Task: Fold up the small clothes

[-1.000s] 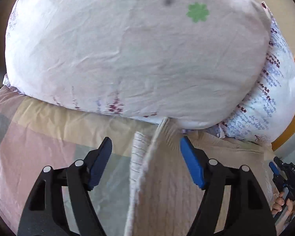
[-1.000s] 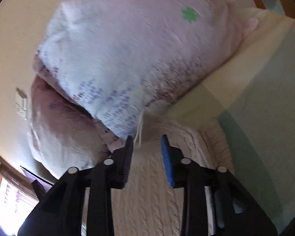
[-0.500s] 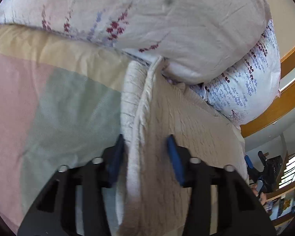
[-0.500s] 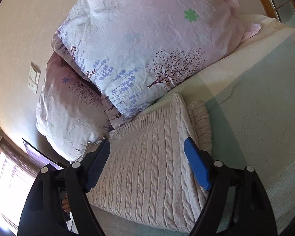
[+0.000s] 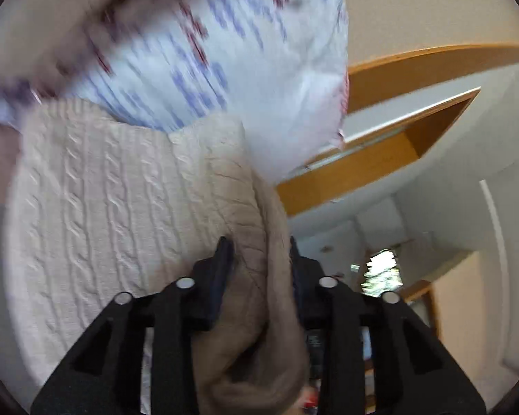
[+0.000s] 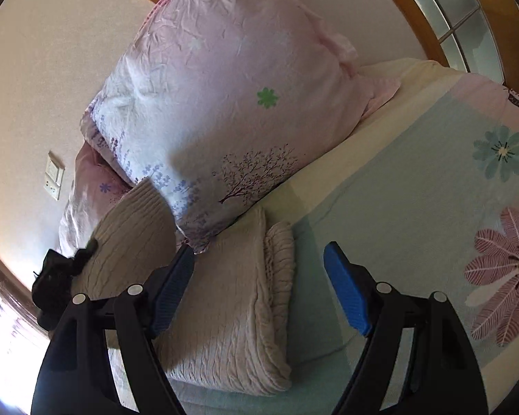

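My left gripper (image 5: 257, 269) has its jaws nearly closed on a bunched edge of the sweater (image 5: 114, 214), the knit squeezed between the two dark pads and lifted clear of the bed. From the right wrist view I see that same gripper (image 6: 57, 276) at the far left, with the raised flap of sweater (image 6: 131, 238) standing up beside it against the pillows.

My right gripper (image 6: 259, 287) has its jaws spread wide and grips nothing; its left pad hangs over the folded sweater and its right pad over the bedspread (image 6: 415, 186).

The rest of the sweater (image 6: 231, 307) lies folded on the bed, its far end tucked against the front pillow (image 6: 231, 103), with a ribbed edge showing along its right side. A second pillow (image 6: 86, 200) sits behind, toward the wall.

Half a second ago my left jaws were a little wider and straddled the sweater's raised edge low over the bed; now they have pinched it and swung up and right, so the left view is blurred and takes in the blue-printed pillow (image 5: 225, 55) and a wooden frame (image 5: 380, 138). My right jaws were already wide then and have drawn back slightly.
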A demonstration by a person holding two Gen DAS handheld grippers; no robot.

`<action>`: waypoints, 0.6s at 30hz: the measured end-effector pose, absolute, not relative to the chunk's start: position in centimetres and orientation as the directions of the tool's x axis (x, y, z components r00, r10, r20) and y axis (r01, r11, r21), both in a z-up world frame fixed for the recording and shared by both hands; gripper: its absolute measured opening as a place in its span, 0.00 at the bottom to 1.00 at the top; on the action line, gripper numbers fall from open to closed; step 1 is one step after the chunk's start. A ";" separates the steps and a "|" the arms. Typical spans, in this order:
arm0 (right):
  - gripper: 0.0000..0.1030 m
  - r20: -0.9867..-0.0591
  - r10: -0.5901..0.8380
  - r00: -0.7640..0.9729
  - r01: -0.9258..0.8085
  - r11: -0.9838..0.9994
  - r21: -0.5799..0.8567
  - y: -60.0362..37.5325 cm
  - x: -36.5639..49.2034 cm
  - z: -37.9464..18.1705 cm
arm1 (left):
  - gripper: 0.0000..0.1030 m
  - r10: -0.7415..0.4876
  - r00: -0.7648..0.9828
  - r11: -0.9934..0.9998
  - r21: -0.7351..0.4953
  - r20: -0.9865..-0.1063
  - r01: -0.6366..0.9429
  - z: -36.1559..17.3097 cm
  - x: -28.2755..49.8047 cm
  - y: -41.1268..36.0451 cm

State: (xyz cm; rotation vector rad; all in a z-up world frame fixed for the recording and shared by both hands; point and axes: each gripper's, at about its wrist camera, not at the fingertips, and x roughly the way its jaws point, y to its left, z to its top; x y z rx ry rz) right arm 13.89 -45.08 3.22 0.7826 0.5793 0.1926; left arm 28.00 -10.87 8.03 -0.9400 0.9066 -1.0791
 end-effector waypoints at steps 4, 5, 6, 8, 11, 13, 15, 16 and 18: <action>0.86 -0.449 0.458 0.767 0.039 0.664 0.746 -46.6 15.4 2.9 | 0.69 -0.978 0.158 0.178 -0.943 -0.137 0.281 7.6 27.3 -13.2; 0.89 -0.450 0.484 0.750 0.027 0.658 0.753 -46.8 15.8 2.8 | 0.78 -0.956 0.218 0.262 -0.909 -0.198 0.323 8.2 26.7 -11.7; 0.91 -0.459 0.507 0.730 0.018 0.657 0.753 -47.0 16.4 2.7 | 0.83 -0.927 0.281 0.339 -0.876 -0.249 0.343 8.5 26.2 -10.1; 0.92 -0.500 0.555 0.665 0.018 0.658 0.753 -46.6 18.0 2.1 | 0.88 -0.816 0.405 0.551 -0.765 -0.411 0.334 8.3 25.2 -6.7; 0.91 -0.555 0.609 0.566 0.030 0.658 0.753 -44.9 20.8 0.7 | 0.88 -0.703 0.401 0.702 -0.662 -0.587 0.262 5.8 25.0 -5.1; 0.91 -0.579 0.631 0.517 0.034 0.660 0.750 -43.7 22.1 -0.1 | 0.88 -0.686 0.350 0.724 -0.646 -0.639 0.240 4.0 25.0 -5.6; 0.84 -0.579 0.656 0.484 0.045 0.643 0.765 -42.8 22.7 -0.8 | 0.88 -0.665 0.327 0.747 -0.612 -0.672 0.259 2.8 24.9 -6.9; 0.70 -0.572 0.668 0.476 0.046 0.630 0.775 -42.5 22.7 -1.2 | 0.88 -0.651 0.325 0.759 -0.592 -0.686 0.271 2.4 24.8 -7.7; 0.55 -0.565 0.666 0.487 0.054 0.623 0.780 -42.1 22.6 -1.7 | 0.88 -0.649 0.326 0.760 -0.591 -0.687 0.269 1.4 25.0 -9.5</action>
